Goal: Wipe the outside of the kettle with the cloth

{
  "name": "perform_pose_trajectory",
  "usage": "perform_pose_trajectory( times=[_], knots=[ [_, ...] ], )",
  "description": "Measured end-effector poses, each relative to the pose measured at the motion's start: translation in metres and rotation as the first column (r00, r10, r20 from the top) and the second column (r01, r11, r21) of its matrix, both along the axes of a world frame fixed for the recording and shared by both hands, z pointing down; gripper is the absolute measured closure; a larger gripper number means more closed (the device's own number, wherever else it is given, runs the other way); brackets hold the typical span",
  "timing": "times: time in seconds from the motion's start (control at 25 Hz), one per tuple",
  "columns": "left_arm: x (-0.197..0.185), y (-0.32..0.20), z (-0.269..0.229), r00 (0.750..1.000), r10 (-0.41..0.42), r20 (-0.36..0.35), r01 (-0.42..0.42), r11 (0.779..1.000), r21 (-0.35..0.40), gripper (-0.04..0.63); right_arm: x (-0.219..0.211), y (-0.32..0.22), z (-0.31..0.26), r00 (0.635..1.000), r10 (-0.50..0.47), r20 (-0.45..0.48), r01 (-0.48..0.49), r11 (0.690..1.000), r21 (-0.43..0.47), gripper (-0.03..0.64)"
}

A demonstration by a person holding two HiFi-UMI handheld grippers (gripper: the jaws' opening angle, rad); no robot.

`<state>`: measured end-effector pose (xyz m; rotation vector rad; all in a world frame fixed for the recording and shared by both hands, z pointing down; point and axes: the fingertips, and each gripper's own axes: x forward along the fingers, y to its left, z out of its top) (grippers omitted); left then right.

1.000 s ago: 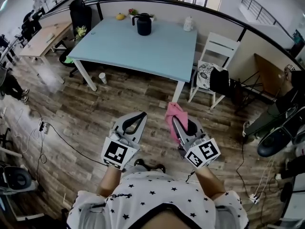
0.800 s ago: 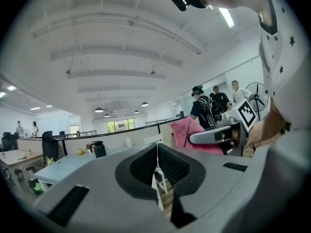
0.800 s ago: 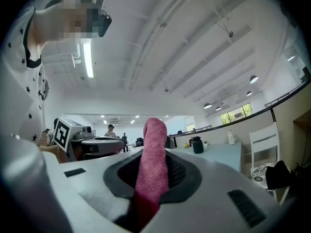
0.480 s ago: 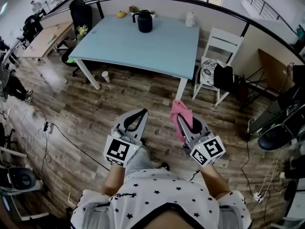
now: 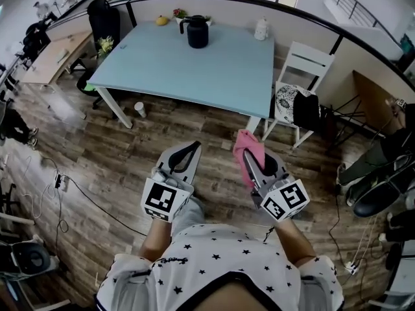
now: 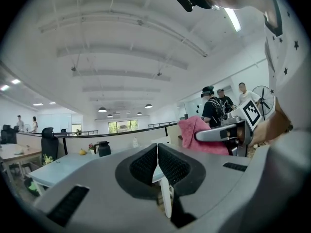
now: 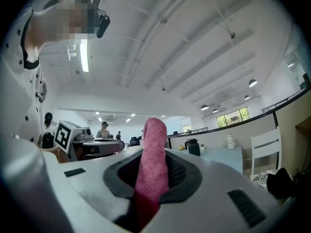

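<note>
Far ahead, a black kettle (image 5: 196,32) stands near the back edge of a light blue table (image 5: 194,67). It shows small in the left gripper view (image 6: 103,148) and the right gripper view (image 7: 193,147). My right gripper (image 5: 248,164) is shut on a pink cloth (image 5: 248,149), which sticks up between the jaws (image 7: 151,164). My left gripper (image 5: 187,153) is shut with nothing in it, its pads (image 6: 145,165) pressed together. Both grippers are held over the wooden floor, well short of the table.
A white jug (image 5: 262,29), a yellow fruit (image 5: 161,21) and a small plant share the table's back edge. A white chair (image 5: 298,70) with dark clothes stands right of the table. A paper cup (image 5: 139,107) sits by a table leg. Cables (image 5: 78,180) cross the floor at left.
The view has crept a little toward the table. Both grippers keep their pose; the cloth stays gripped in the right one.
</note>
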<state>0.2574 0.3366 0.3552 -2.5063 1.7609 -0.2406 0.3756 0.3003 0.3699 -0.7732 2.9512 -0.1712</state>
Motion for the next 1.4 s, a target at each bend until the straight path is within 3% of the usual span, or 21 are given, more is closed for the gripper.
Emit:
perform_pose_trajectory(
  times=[0.2, 0.56, 1.04, 1.4],
  knots=[
    [-0.033, -0.04, -0.004, 0.999, 0.044, 0.007, -0.044, 0.999, 0.021, 0.565, -0.033, -0.041, -0.004, 1.0, 0.019, -0.009, -0.019, 1.0, 0.013, 0.557],
    [-0.1, -0.094, -0.004, 0.999, 0.038, -0.016, -0.037, 0.999, 0.006, 0.565, -0.088, -0.093, -0.004, 0.999, 0.053, -0.009, -0.053, 0.999, -0.008, 0.557],
    [-0.157, -0.142, 0.004, 0.996, 0.084, -0.023, -0.085, 0.996, -0.026, 0.566, -0.138, -0.143, -0.001, 0.992, 0.122, -0.017, -0.122, 0.992, -0.043, 0.557],
    [-0.199, -0.159, 0.009, 0.997, 0.079, -0.022, -0.08, 0.996, -0.03, 0.565, -0.181, -0.162, 0.001, 0.993, 0.117, -0.028, -0.118, 0.992, -0.039, 0.555]
  ],
)
